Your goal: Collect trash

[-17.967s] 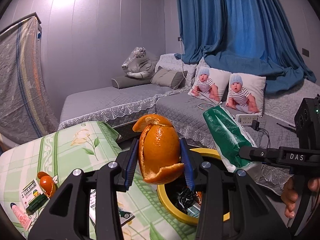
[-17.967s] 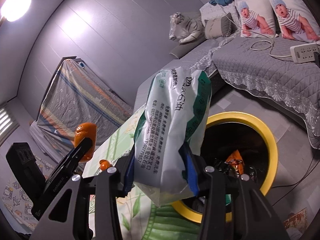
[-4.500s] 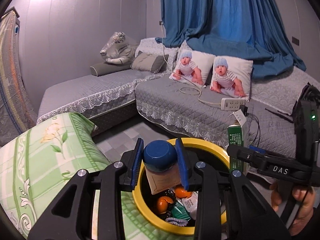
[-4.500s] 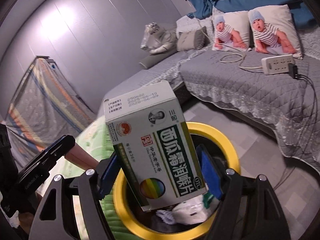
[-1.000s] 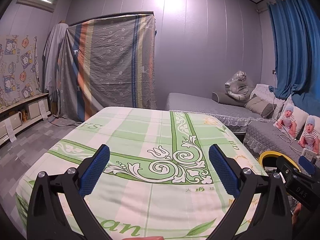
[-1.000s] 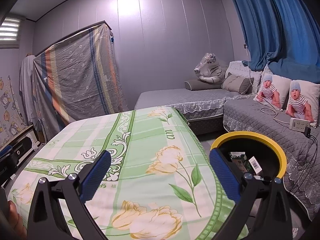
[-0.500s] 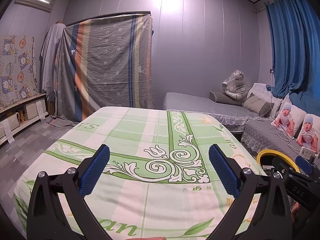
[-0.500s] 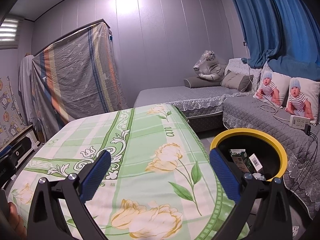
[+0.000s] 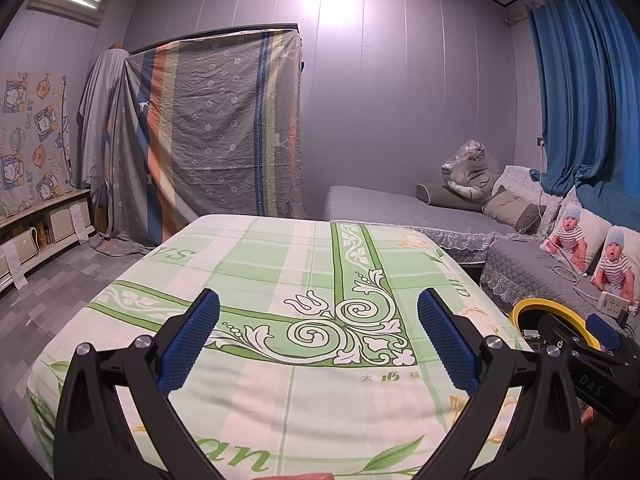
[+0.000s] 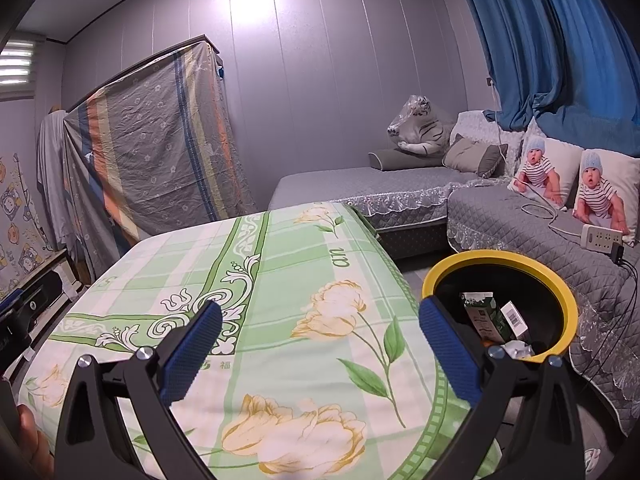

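My left gripper point(image 9: 318, 344) is open and empty above the table with the green and white floral cloth point(image 9: 280, 264). My right gripper point(image 10: 320, 352) is open and empty over the table's right part point(image 10: 280, 280). The black trash bin with a yellow rim point(image 10: 560, 280) stands on the floor right of the table; a green box point(image 10: 482, 314) and other trash lie inside it. The bin's rim point(image 9: 536, 306) also shows at the right in the left wrist view, partly hidden by the right gripper's body point(image 9: 592, 360). No trash shows on the cloth.
A grey sofa point(image 10: 400, 192) with pillows, a toy tiger point(image 10: 420, 126) and a power strip point(image 10: 602, 238) runs along the right. A striped sheet point(image 9: 216, 128) covers furniture behind the table. A low shelf point(image 9: 36, 228) stands at left.
Both grippers have stayed open and empty over the table in the last second. The views have shifted only slightly; the bin sits a little lower in the right wrist view.
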`<state>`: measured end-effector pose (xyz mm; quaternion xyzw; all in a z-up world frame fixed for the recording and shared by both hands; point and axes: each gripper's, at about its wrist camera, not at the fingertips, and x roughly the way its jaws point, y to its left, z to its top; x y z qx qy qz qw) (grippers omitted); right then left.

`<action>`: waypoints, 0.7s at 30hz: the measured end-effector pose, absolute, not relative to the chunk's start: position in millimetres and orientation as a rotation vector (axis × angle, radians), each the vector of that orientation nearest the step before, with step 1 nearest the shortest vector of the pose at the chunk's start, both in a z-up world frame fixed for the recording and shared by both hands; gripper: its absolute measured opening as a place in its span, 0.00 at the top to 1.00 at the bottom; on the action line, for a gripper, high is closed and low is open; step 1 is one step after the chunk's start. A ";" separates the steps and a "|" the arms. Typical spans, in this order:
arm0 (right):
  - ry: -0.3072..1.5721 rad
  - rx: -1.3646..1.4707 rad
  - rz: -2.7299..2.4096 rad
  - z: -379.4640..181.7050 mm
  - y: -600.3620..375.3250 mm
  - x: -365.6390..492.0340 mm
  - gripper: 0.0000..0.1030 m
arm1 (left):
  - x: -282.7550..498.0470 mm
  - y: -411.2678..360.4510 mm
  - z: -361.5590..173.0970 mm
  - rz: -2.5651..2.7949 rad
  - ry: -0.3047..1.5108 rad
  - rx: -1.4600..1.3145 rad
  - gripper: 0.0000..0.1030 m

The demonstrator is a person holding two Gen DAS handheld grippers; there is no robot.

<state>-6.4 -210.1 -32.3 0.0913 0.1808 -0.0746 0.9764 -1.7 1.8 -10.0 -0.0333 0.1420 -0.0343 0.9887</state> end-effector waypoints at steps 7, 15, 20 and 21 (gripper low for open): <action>0.367 0.185 -0.149 -33.6 -210.2 -6.6 0.08 | -1.5 0.9 -9.8 -0.072 0.285 -0.065 0.08; 0.367 0.184 -0.149 -33.5 -210.3 -6.4 0.08 | -1.1 0.6 -10.2 -0.074 0.282 -0.065 0.08; 0.369 0.184 -0.150 -33.2 -210.0 -6.4 0.08 | -0.8 0.7 -10.3 -0.074 0.284 -0.066 0.08; 0.370 0.185 -0.150 -34.3 -209.6 -6.7 0.08 | -0.9 0.8 -10.5 -0.072 0.285 -0.067 0.08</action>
